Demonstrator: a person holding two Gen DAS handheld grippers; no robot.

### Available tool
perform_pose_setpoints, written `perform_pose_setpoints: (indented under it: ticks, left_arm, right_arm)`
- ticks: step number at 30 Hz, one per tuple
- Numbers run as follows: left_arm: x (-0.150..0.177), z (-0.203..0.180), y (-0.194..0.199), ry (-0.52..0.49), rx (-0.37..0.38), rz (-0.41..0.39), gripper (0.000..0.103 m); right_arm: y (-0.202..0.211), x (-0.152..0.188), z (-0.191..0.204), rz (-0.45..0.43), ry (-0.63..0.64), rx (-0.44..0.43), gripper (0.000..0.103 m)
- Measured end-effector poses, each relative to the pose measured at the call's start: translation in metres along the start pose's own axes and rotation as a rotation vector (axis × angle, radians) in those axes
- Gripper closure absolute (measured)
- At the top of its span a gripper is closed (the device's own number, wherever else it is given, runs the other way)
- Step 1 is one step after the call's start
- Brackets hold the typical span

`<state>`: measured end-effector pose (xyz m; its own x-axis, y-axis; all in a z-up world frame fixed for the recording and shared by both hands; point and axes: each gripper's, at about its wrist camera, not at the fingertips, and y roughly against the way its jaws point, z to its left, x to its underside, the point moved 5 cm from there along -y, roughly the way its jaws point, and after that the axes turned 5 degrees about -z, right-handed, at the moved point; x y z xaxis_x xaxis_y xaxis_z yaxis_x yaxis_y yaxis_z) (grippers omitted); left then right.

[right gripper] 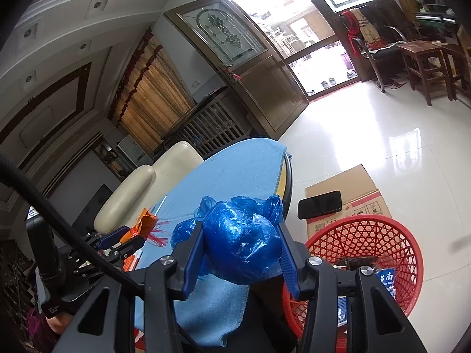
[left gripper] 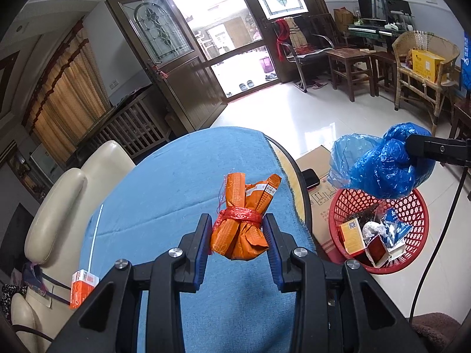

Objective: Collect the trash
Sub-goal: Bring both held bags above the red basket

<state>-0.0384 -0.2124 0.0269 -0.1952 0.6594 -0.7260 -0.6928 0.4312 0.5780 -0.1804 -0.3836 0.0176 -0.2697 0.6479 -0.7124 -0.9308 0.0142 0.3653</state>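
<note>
My left gripper (left gripper: 238, 226) is shut on an orange wrapper bundle (left gripper: 243, 220) tied with red netting, held just above the blue tablecloth (left gripper: 164, 182). My right gripper (right gripper: 240, 235) is shut on a crumpled blue plastic bag (right gripper: 241, 247), near the table's right edge. In the left wrist view the blue plastic bag (left gripper: 382, 161) hangs above the red mesh basket (left gripper: 409, 206), with the right gripper's body reaching in from the right. The red mesh basket (right gripper: 382, 244) sits on the floor and holds several boxes and wrappers. The left gripper (right gripper: 129, 236) with its orange bundle (right gripper: 145, 223) shows at left.
A small orange carton (left gripper: 82, 288) with a white straw lies on the cloth at the left. A cardboard box (right gripper: 341, 188) with a black phone (right gripper: 319, 204) on it sits beside the basket. Cream chairs (left gripper: 59, 206) stand by the table's left side. A black cable (left gripper: 441, 229) hangs at right.
</note>
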Motion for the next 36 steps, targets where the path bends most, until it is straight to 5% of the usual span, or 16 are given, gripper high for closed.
perform_pose_setpoints:
  ticks: [36]
  left_arm:
    - [-0.014,-0.046,-0.022,-0.084,0.082,0.035,0.066]
  right_arm:
    - [0.021,-0.005,-0.042,-0.007,-0.053,0.075,0.053]
